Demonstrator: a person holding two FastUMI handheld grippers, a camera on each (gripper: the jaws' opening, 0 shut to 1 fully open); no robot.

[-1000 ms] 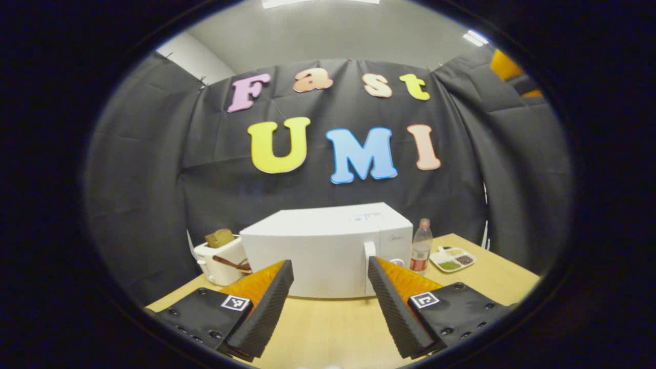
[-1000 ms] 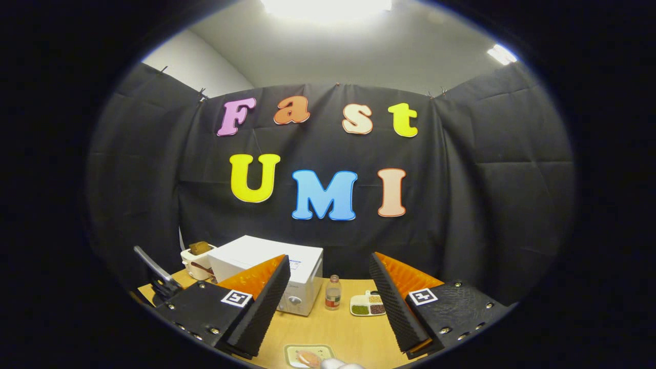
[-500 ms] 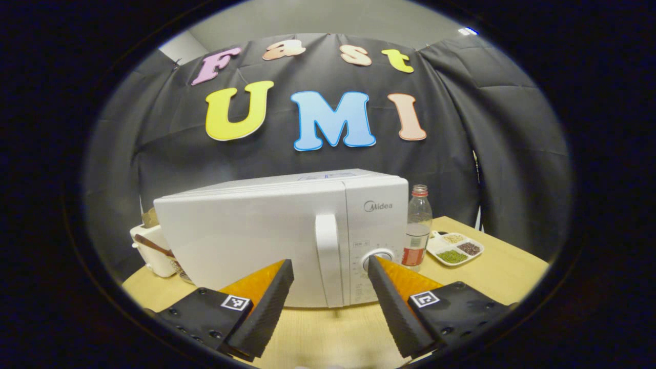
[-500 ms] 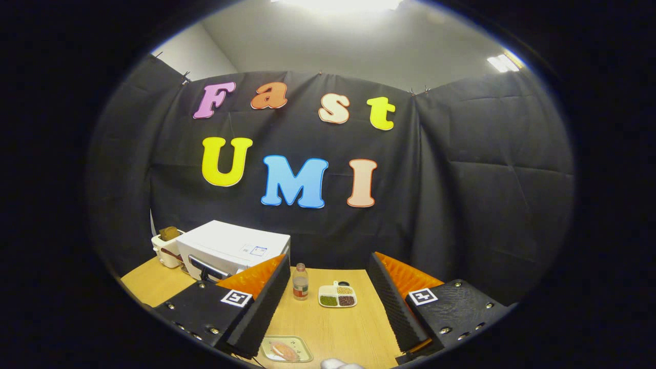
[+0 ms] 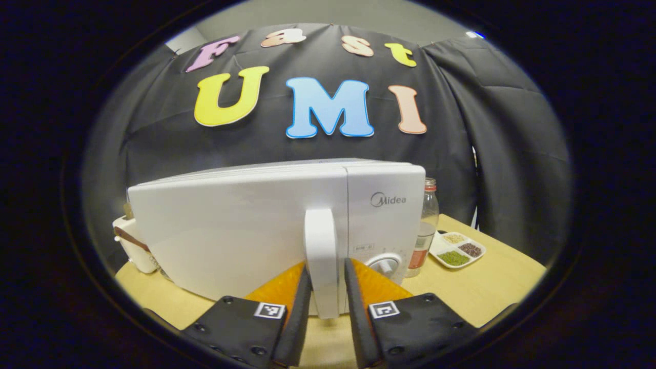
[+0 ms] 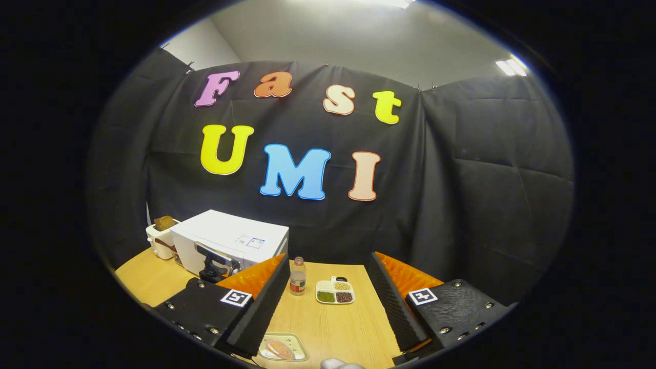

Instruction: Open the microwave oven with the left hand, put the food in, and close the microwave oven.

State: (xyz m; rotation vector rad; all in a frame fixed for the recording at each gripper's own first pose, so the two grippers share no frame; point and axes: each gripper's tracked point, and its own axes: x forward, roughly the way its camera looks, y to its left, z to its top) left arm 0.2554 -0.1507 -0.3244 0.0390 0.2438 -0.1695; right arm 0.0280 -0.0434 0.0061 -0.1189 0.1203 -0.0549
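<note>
Left gripper (image 5: 328, 287): fingers clenched on either side of the microwave's white door handle (image 5: 322, 256), both pressing it.
Microwave (image 5: 246, 225): white, door closed, at the far left of the wooden table (image 6: 333, 323).
Right gripper (image 6: 328, 302): released, fingers wide apart, held above the near part of the table.
Food (image 6: 279, 348): on a small tray (image 6: 300, 354) at the near edge, below the right gripper.
Bottle (image 6: 296, 277): upright, just right of the microwave.
Divided dish (image 6: 334, 292): right of the bottle.
Toaster (image 6: 159, 241): left of the microwave.
</note>
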